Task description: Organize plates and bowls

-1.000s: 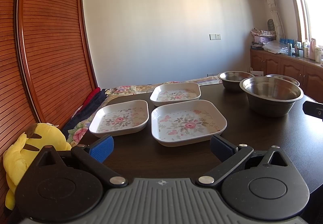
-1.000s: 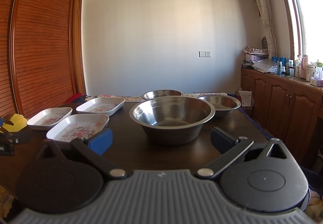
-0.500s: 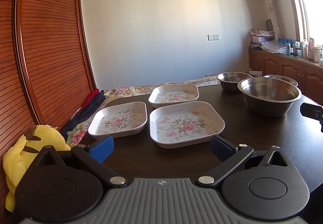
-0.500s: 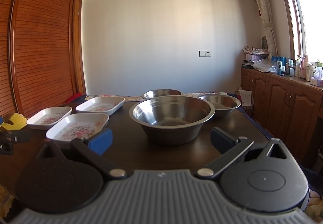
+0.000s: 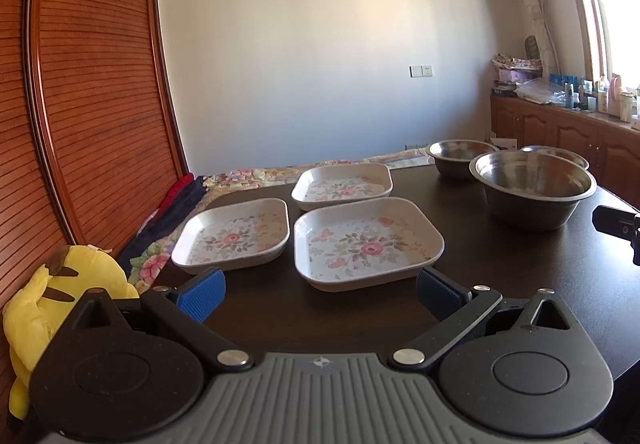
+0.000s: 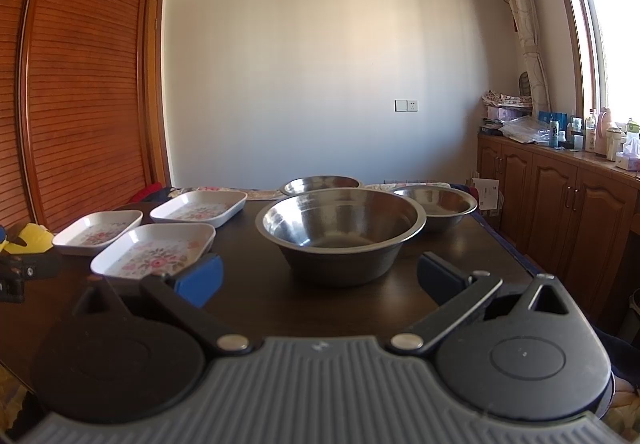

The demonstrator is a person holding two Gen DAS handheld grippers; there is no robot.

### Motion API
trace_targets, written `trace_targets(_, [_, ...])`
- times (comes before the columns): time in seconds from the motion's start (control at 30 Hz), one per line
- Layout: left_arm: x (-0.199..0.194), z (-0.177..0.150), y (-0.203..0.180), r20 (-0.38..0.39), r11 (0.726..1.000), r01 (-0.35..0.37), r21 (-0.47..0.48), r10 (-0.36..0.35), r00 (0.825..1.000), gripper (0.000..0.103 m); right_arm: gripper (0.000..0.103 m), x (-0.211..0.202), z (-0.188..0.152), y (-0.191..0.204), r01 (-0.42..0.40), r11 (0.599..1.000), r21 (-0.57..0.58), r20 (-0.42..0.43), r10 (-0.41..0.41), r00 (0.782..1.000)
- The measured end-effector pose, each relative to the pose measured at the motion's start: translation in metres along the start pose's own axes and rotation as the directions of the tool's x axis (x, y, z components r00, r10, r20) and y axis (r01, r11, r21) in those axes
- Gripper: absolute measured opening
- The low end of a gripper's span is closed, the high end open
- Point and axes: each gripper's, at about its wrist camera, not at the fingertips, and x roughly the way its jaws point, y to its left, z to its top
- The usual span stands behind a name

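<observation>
Plates and bowls sit spread out on a dark wooden desk [image 5: 500, 268]. Largest among them is a big steel bowl [image 6: 340, 228] at the desk's middle, straight ahead of the right tongs [image 6: 320, 276]. Two smaller steel bowls stand behind it, one at the back [image 6: 320, 184] and one to the right [image 6: 436, 200]. Three white square plates with pink flower prints lie to the left: a near plate [image 5: 366, 242] just ahead of the left tongs [image 5: 320, 288], a left plate [image 5: 234, 240] close beside it, and a far plate [image 5: 344, 183] behind. A yellow plush toy [image 5: 44, 304] rests off the desk's left edge. No writing can be read anywhere. Both tongs are spread wide, blue pads apart, holding and touching nothing.
</observation>
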Motion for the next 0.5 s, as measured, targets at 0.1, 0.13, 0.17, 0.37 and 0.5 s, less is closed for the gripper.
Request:
trace_targets(0.1, [0.006, -0.001, -0.001, -0.021, 1.000, 0.004, 0.010, -0.004, 1.000, 0.103, 0.103, 0.003, -0.001, -0.001, -0.002, 1.000, -0.005, -0.007, 0.002, 1.000])
trace_targets(0.13, [0.010, -0.002, -0.001, -0.031, 1.000, 0.007, 0.008, -0.007, 0.999, 0.103, 0.103, 0.004, -0.001, -0.001, -0.005, 1.000, -0.009, -0.010, 0.005, 1.000])
trace_targets(0.17, [0.012, -0.002, -0.001, -0.039, 1.000, 0.009, 0.007, -0.008, 0.999, 0.103, 0.103, 0.005, -0.001, -0.001, -0.009, 1.000, -0.016, -0.013, 0.009, 1.000])
trace_targets(0.37, [0.030, -0.003, 0.002, -0.091, 1.000, 0.026, 0.008, -0.025, 0.996, 0.103, 0.103, 0.015, 0.009, 0.006, -0.062, 0.996, -0.065, -0.023, 0.061, 0.998])
trace_targets(0.5, [0.040, -0.002, 0.007, -0.115, 1.000, 0.026, 0.007, -0.025, 0.993, 0.103, 0.103, 0.026, 0.015, 0.015, -0.111, 0.989, -0.100, -0.036, 0.108, 0.994])
